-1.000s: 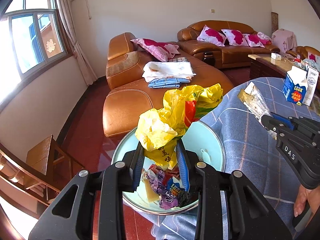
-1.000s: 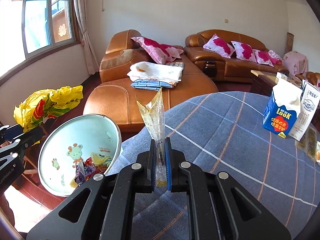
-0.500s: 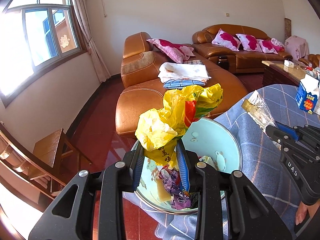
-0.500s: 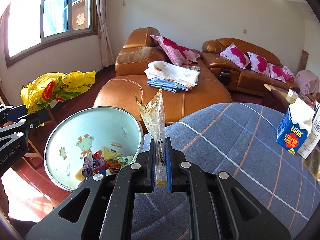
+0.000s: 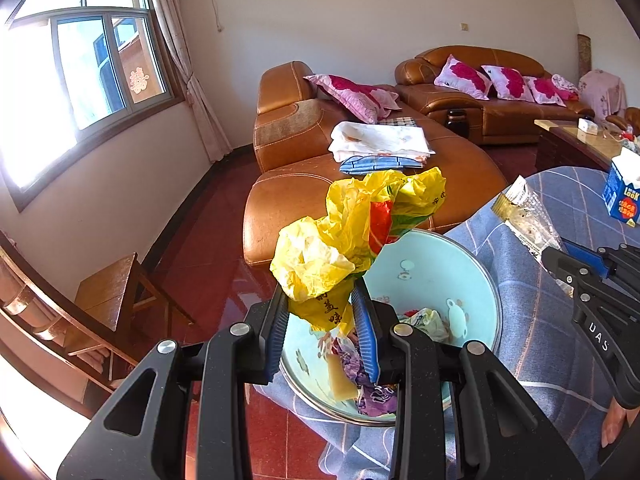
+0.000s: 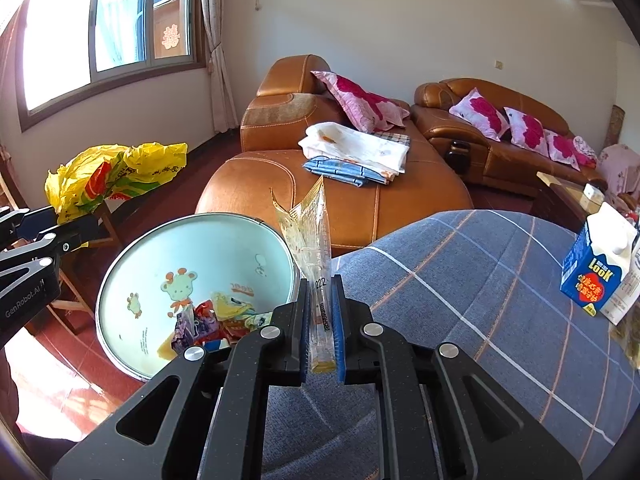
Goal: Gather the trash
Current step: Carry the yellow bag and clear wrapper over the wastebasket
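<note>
My left gripper (image 5: 322,306) is shut on a crumpled yellow plastic bag (image 5: 352,224) and holds it above a light blue bin (image 5: 460,264) with cartoon prints that stands beside the table. Several wrappers (image 5: 372,384) lie inside the bin. My right gripper (image 6: 321,300) is shut on a clear plastic wrapper (image 6: 310,236) that stands upright between the pads, just right of the bin's rim (image 6: 200,218). The yellow bag (image 6: 116,176) and left gripper (image 6: 36,236) show at the left of the right wrist view. The right gripper (image 5: 576,260) with its wrapper (image 5: 524,216) shows at the right of the left wrist view.
The table has a blue plaid cloth (image 6: 480,280). A blue and white milk carton (image 6: 596,264) stands at its right. Brown leather sofas (image 6: 340,184) with folded linens and pink pillows lie behind. A wooden stool (image 5: 116,292) stands at the left on the red floor.
Both grippers have swung left with their loads, so the bin sits further right in both views. Neither grip has changed.
</note>
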A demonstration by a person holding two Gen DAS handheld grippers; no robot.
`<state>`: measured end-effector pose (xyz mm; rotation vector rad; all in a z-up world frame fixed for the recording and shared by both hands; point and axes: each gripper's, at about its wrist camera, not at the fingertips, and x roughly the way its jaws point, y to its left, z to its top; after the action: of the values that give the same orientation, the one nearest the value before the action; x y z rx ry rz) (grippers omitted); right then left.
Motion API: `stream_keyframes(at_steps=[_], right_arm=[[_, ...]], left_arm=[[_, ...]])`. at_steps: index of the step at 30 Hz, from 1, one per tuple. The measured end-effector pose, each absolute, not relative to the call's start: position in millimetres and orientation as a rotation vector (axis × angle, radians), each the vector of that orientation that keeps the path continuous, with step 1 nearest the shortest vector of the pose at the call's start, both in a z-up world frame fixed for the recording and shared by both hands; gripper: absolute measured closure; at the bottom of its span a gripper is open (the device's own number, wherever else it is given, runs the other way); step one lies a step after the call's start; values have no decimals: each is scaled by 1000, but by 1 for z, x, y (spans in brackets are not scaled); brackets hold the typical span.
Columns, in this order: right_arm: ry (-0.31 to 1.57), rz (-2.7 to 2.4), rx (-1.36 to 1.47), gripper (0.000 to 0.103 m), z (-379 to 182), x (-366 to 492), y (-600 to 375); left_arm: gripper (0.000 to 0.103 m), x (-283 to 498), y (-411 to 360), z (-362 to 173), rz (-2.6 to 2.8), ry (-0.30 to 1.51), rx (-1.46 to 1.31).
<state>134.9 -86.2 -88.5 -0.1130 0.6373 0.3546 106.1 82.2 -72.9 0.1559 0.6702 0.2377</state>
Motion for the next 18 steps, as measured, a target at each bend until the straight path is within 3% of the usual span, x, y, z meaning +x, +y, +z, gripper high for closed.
stream_keyframes(at_steps=[18], right_arm=[[634, 400, -131, 91, -87, 142, -68]], left_arm=[[72, 110, 86, -78, 285, 678, 164]])
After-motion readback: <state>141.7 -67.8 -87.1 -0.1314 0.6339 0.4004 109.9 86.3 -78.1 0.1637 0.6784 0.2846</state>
